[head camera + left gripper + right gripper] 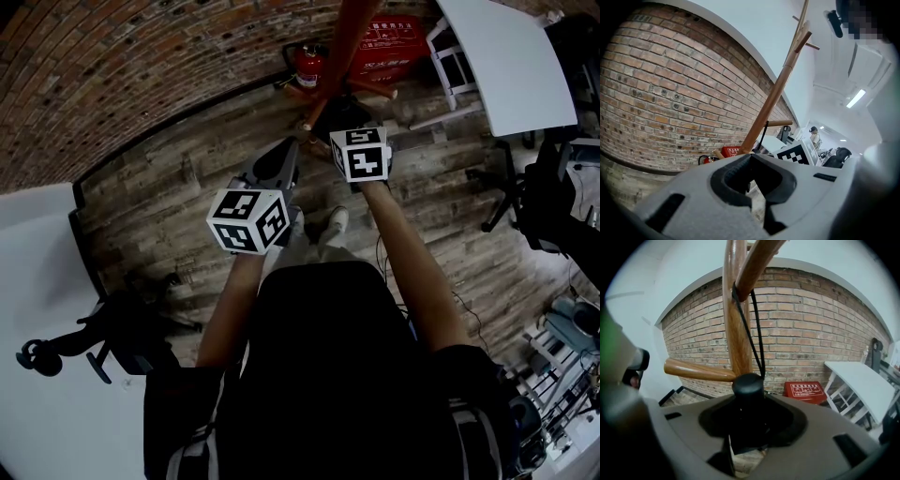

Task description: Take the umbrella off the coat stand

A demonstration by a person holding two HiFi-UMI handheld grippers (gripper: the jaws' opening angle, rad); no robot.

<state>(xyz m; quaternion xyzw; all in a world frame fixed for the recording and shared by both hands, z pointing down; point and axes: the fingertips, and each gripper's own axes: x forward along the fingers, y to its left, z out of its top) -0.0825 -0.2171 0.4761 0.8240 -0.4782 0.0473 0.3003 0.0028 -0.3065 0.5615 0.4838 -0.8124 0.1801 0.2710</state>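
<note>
A: Step in hand?
B: The grasp, by my reading; nothing lifted yet. The umbrella [748, 386] hangs on the coat stand [736, 319]. Its black handle sits just in front of the pole. Its strap [758, 333] runs up to the crook where the upper peg [757, 261] meets the pole. The body below the handle is hidden by the tool.

A: Tool state?
B: Right tool [748, 398]: jaws apart, one on either side of the handle and close to it; no pad clearly pressing. Left tool [751, 159]: tips together, nothing between them, held left of the stand, apart from the umbrella.

A: Next move calls for?
B: Judgement: clamp the right tool on the handle. Then raise it along the slant of the upper peg, toward the near side, until the strap loop slips past the peg's end. A straight pull away would likely only tighten the loop in the crook.

A: In the way?
B: The lower peg [696, 370] juts left just beside the handle, and the pole is right behind it, so there is little room on the far side. The stand could tip if the strap snags; the left tool is free to steady it.

A: Surroundings?
B: Brick wall [811, 324] behind. Red box [805, 389] and fire extinguisher [309, 64] near the wall's foot. White desk [862, 380] to the right. Black office chair [112, 337] near left on the wooden floor [187, 206]. None looks to be in the lift path.
</note>
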